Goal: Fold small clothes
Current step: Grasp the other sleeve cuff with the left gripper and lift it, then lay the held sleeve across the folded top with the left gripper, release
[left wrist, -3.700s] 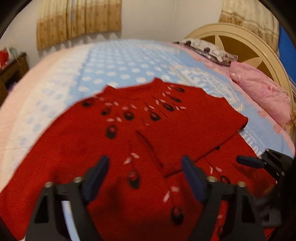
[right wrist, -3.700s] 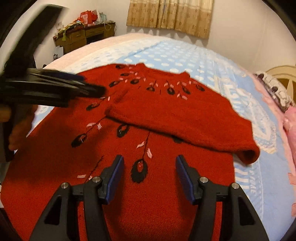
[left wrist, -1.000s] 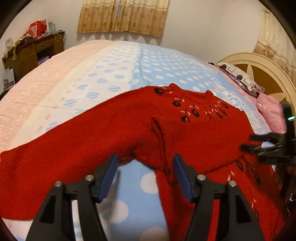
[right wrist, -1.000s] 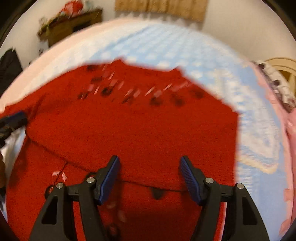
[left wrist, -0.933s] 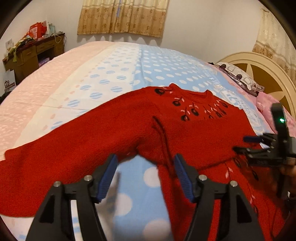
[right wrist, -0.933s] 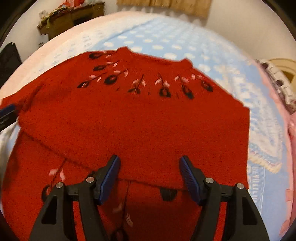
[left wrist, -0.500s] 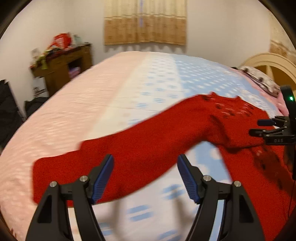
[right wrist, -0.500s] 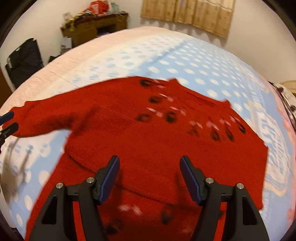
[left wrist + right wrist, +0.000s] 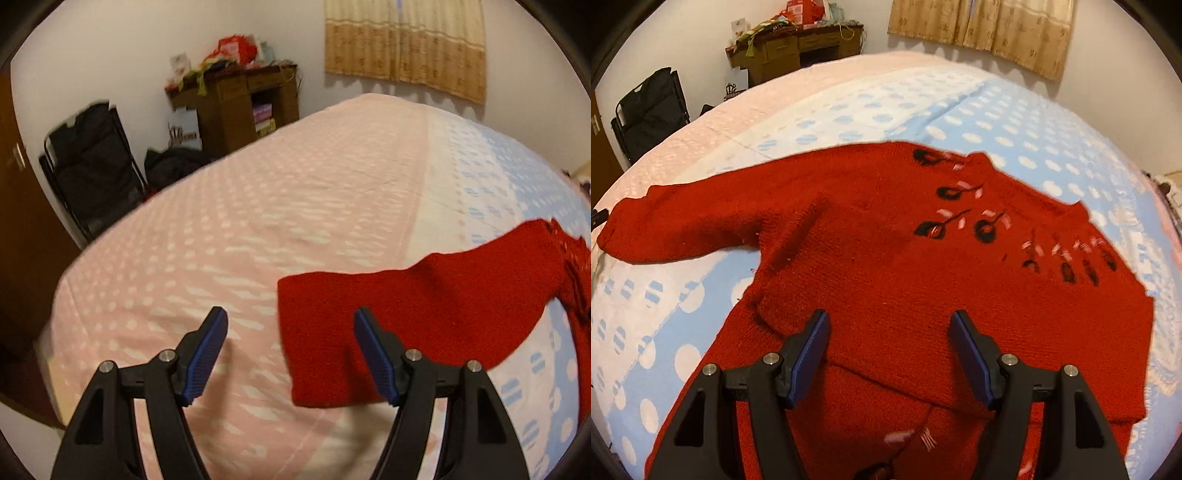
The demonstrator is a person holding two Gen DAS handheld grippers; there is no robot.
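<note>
A red knit sweater [image 9: 905, 258] with black flower embroidery lies flat on the bed, one side folded over its body. Its free sleeve [image 9: 701, 225] stretches out to the left. In the left wrist view that sleeve [image 9: 424, 306] ends in a cuff lying partly between the fingers of my left gripper [image 9: 291, 354]. The gripper is open and hovers over the cuff, and its pads are clear of the cloth. My right gripper [image 9: 890, 354] is open above the folded body of the sweater, with nothing pinched.
The bedspread [image 9: 295, 184] is pink on the left and blue with white dots on the right. Its left edge [image 9: 62, 295] drops off close to the cuff. A black folding chair [image 9: 92, 166] and a cluttered wooden desk [image 9: 236, 107] stand by the wall.
My left gripper swung left along the sleeve, from the armpit out to the cuff. The right gripper shifted a little over the sweater's body and stayed open.
</note>
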